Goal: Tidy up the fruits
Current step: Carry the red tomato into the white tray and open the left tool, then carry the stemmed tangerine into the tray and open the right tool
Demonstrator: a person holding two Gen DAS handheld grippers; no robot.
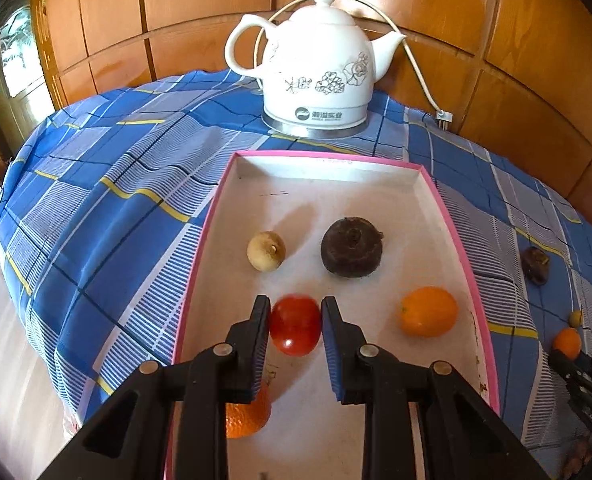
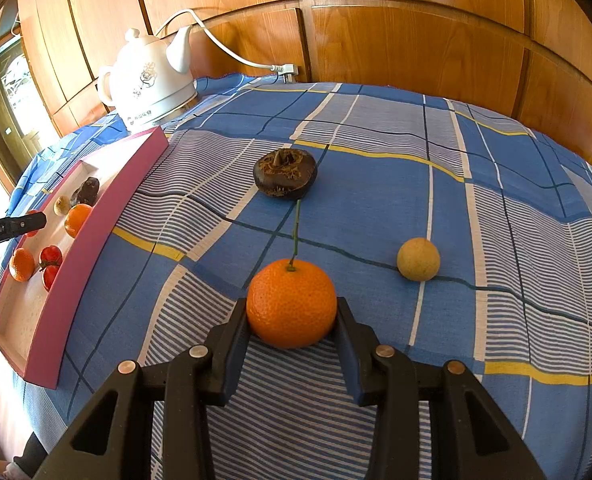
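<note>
My left gripper (image 1: 296, 307) is shut on a red tomato (image 1: 296, 330), low over the white floor of the pink-rimmed tray (image 1: 448, 216). Inside the tray lie a pale round fruit (image 1: 266, 251), a dark brown fruit (image 1: 352, 247), an orange (image 1: 428, 311) and another orange (image 1: 247, 416) half hidden under my left finger. My right gripper (image 2: 291, 305) is shut on a stemmed mandarin (image 2: 291, 308) that sits on the blue checked cloth (image 2: 376, 208). Beyond it lie a dark brown fruit (image 2: 285, 174) and a pale round fruit (image 2: 418, 259).
A white ceramic kettle (image 1: 316, 68) with a cord stands behind the tray, against the wooden wall panels (image 2: 416, 32). In the right wrist view the tray (image 2: 95, 240) is at the left, with two more tomatoes (image 2: 51, 255) inside. The cloth hangs over the table's left edge.
</note>
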